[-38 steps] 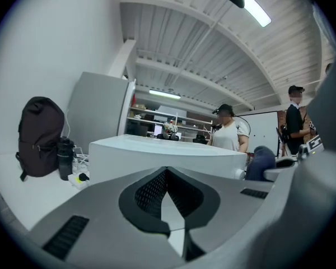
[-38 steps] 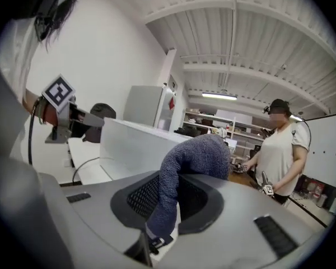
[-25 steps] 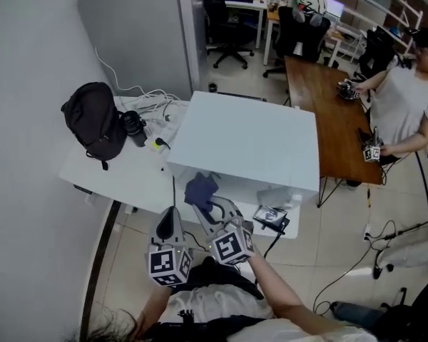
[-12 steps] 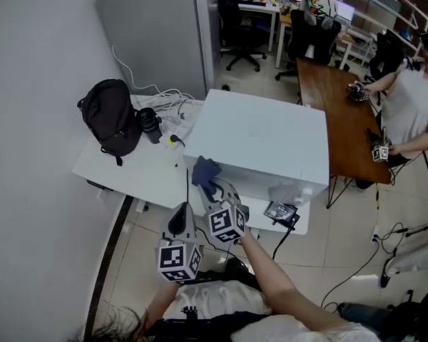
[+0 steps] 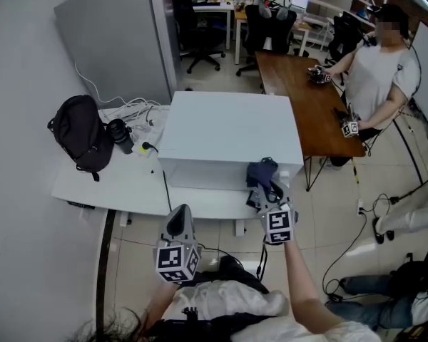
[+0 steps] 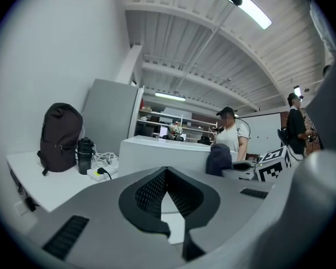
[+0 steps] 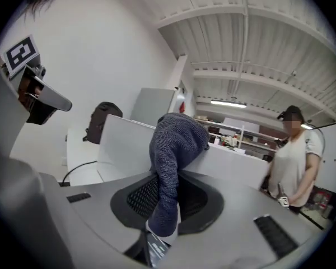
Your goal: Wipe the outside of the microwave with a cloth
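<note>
The microwave (image 5: pixel 228 130) is a plain white box on a white table (image 5: pixel 107 184). A dark blue cloth (image 5: pixel 262 173) is pressed against its front face near the right end, and my right gripper (image 5: pixel 271 191) is shut on it. In the right gripper view the cloth (image 7: pixel 171 161) hangs out from between the jaws, over the microwave's (image 7: pixel 123 142) edge. My left gripper (image 5: pixel 178 223) hangs lower, in front of the table and apart from the microwave, with its jaws together and nothing in them. The left gripper view shows the microwave (image 6: pixel 162 153) and the cloth (image 6: pixel 219 158) ahead.
A black backpack (image 5: pixel 78 134), a black bottle (image 5: pixel 119 134) and a tangle of cables (image 5: pixel 139 112) lie on the table left of the microwave. A grey partition (image 5: pixel 118 41) stands behind. To the right, a person (image 5: pixel 371 77) sits at a brown wooden table (image 5: pixel 307 98).
My right gripper has carried the cloth along the microwave's front from the left corner to the right end. The left gripper has stayed low in front of the table.
</note>
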Demonstrator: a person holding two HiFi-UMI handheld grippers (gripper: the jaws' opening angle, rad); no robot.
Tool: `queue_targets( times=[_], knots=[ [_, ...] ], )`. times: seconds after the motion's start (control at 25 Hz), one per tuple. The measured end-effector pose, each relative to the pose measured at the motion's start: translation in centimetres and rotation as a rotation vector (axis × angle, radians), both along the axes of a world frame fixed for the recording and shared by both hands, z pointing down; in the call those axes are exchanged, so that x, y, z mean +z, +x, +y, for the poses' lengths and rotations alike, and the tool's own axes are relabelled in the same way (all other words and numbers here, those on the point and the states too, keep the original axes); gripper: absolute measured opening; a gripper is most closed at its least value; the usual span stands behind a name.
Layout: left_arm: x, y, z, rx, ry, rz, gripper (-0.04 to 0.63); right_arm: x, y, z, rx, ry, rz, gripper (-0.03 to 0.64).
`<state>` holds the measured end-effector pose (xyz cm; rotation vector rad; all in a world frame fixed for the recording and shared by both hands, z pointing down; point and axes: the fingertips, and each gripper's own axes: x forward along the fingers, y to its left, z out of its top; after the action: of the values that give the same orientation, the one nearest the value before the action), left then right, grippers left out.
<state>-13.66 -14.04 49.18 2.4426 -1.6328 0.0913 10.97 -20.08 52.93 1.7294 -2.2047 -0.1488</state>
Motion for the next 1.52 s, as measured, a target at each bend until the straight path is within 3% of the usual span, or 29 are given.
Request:
queue_targets(
  times=[0.16, 0.32, 0.44, 0.76, 0.88, 1.0, 1.24, 1.52],
  knots=[
    [0.2, 0.7, 0.0, 0.031, -0.004, 0.008, -0.006, 0.3, 6.7, 2.2, 0.14, -0.02, -0.008, 0.083],
    [0.0, 0.9, 0.2, 0.039, 0.003, 0.006, -0.006, 0.1, 6.2, 3.5, 0.136, -0.015, -0.012, 0.083],
    [-0.2, 0.5, 0.6, 0.036, 0.009, 0.003, -0.006, 0.3, 0.7, 4.3, 0.023, -0.022, -0.019, 0.083],
    [-0.6, -3.7, 2.1, -0.058, 0.011, -0.013, -0.006, 5.5, -22.7, 1.3, -0.424, -0.081, 0.014, 0.083],
    [-0.6, -5.6, 2.7, -0.105, 0.005, -0.022, -0.006, 6.8, -28.4, -1.0, -0.5, -0.093, 0.064, 0.083],
    [-0.8, -7.1, 2.9, -0.152, 0.004, -0.026, -0.006, 8.0, -31.2, -2.9, -0.518, -0.129, 0.083, 0.083],
    [-0.5, -7.8, 2.7, -0.174, -0.012, -0.011, -0.006, 8.1, -27.8, -3.9, -0.441, -0.139, 0.028, 0.083],
    [-0.3, -4.3, 1.6, -0.088, -0.016, 0.01, -0.006, 7.9, -14.1, -2.9, -0.215, -0.136, 0.011, 0.083]
  ],
)
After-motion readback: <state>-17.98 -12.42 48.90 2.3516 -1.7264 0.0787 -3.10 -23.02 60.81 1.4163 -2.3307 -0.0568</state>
